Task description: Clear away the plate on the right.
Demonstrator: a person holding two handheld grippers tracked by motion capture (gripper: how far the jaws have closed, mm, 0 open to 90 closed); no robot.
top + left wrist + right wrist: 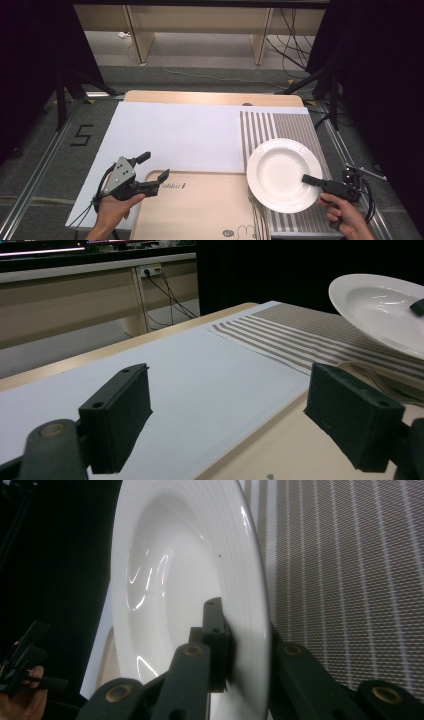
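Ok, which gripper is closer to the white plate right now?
Right. The right gripper is clamped on the white plate at its rim; the left gripper stands open, apart from it over the beige tray.

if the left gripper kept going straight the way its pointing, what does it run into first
Probably nothing soon. The left gripper, jaws open, points level across the white sheet toward the striped placemat, and the lane between looks free. The white plate, clamped by the right gripper, sits off to one side, though depth is unclear.
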